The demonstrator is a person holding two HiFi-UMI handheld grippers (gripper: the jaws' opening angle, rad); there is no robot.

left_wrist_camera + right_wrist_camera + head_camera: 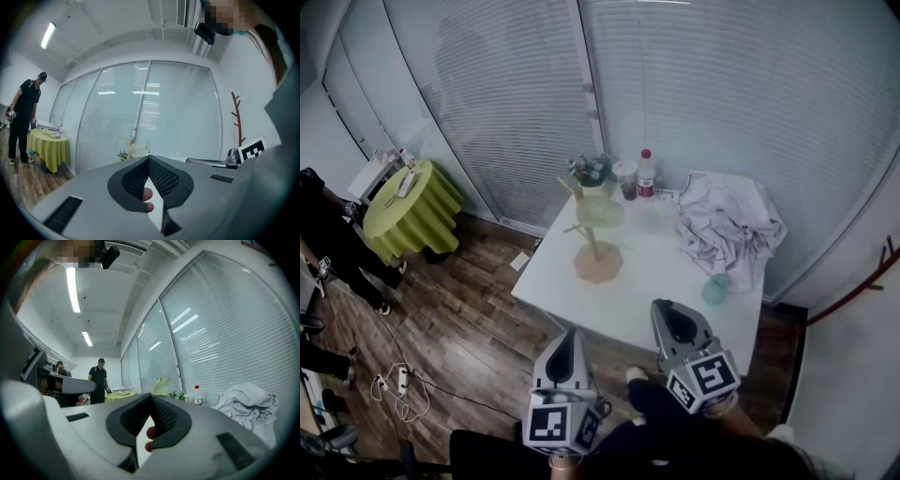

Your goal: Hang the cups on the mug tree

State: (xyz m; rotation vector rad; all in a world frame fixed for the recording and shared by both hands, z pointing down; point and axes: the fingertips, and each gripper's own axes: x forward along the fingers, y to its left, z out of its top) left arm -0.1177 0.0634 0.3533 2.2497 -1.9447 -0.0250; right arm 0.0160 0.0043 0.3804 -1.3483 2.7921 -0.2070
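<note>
Lower centre-left, our left gripper (571,342) has its jaws together, holding nothing. In the upper centre, a pale green translucent cup (600,211) hangs on the wooden mug tree (597,261). Our right gripper (673,321) is closed too, and empty. To its right, a small teal cup (715,289) stands on the white table (567,292).

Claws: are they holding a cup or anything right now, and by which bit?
Nothing is held. The left claw and the right claw are both shut, with nothing between their jaws.
</note>
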